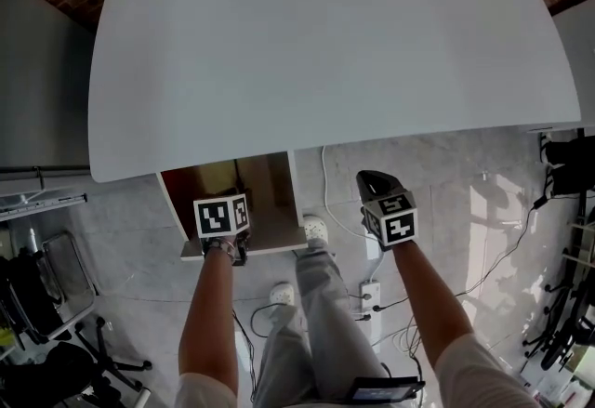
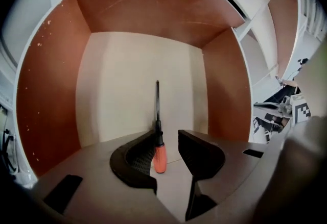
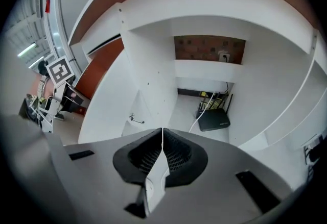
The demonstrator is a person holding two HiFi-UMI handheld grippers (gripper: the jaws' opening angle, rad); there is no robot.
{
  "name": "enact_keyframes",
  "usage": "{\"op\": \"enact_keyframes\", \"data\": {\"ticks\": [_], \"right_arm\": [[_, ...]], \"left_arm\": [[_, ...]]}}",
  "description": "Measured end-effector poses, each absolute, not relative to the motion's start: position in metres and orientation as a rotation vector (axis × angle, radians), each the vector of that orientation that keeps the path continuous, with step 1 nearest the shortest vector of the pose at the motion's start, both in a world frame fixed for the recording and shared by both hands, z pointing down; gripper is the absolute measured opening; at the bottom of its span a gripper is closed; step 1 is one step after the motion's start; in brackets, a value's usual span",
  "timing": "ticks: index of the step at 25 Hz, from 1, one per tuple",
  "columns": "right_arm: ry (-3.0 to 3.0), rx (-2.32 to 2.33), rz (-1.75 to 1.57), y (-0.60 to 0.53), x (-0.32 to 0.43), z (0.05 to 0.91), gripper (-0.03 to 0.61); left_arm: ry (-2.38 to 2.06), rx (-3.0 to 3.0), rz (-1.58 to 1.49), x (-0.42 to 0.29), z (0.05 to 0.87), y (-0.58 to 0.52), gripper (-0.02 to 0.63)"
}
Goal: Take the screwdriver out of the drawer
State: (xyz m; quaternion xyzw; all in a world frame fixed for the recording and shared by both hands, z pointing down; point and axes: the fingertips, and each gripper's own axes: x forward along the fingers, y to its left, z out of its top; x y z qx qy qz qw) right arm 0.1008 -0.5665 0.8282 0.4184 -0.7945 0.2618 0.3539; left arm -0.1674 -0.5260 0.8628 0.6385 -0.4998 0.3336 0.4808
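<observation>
- Pointing steeply down, the left gripper (image 2: 167,142) hangs over an open drawer. Its two dark, ribbed jaws are spread wide and clamp nothing.
- An orange-handled screwdriver (image 2: 160,157) with a black collar and a slim dark shaft lies on the drawer's pale floor, shaft aimed at the back wall. Its handle end sits between the parted jaws, tight beside the left-hand one and perhaps touching it; the view is too close to be sure.
- The brown-walled wooden drawer (image 2: 46,100) stands pulled out from under a broad white tabletop (image 1: 325,44).
- To the right of the drawer, the right gripper (image 3: 162,133) sits below the table's edge, jaws closed together and empty.
- Beyond it, under the table, a black box (image 3: 213,120) rests on the floor with a white cable (image 3: 201,110) running beside it.
</observation>
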Motion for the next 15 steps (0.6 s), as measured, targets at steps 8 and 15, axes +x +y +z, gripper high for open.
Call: {"op": "enact_keyframes", "data": {"ticks": [8,15], "right_arm": [[-1.962,1.068,0.718,-0.570,0.115,0.857,0.021],[-1.856,1.008,0.803,-0.554,0.121,0.885,0.020]], "left_arm": [[-1.190,1.496,0.985,-0.171,0.891,-0.529,0.143],[-1.245,1.446,1.089,-0.177,0.898,-0.530,0.103]]}}
